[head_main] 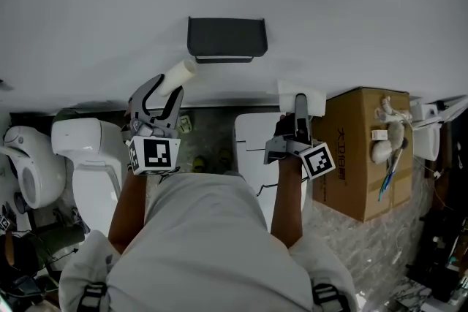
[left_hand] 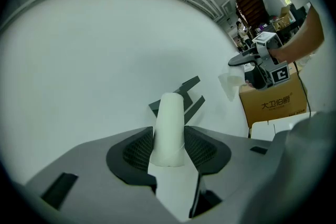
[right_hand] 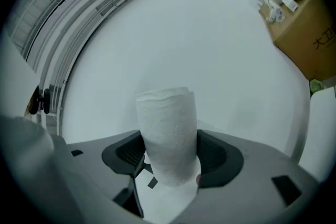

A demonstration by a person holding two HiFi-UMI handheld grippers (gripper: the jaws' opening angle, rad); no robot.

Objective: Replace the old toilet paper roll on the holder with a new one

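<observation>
The dark holder point(head_main: 227, 39) hangs bare on the white wall, and in the left gripper view the holder point(left_hand: 181, 93) shows just beyond the jaws. My left gripper point(head_main: 162, 100) is shut on a slim white old roll point(head_main: 180, 74), below and left of the holder. That old roll point(left_hand: 170, 128) stands pinched between the left gripper's point(left_hand: 170, 150) pads. My right gripper point(head_main: 300, 117) is lower right of the holder, shut on a thick new toilet paper roll point(head_main: 300, 96). In the right gripper view the new roll point(right_hand: 169, 134) fills the right gripper's point(right_hand: 170, 159) jaws.
A white toilet point(head_main: 89, 157) stands lower left and another white cistern point(head_main: 252, 146) sits between my arms. A cardboard box point(head_main: 362, 157) with white items on top stands at the right, and the same box point(left_hand: 275, 101) appears in the left gripper view.
</observation>
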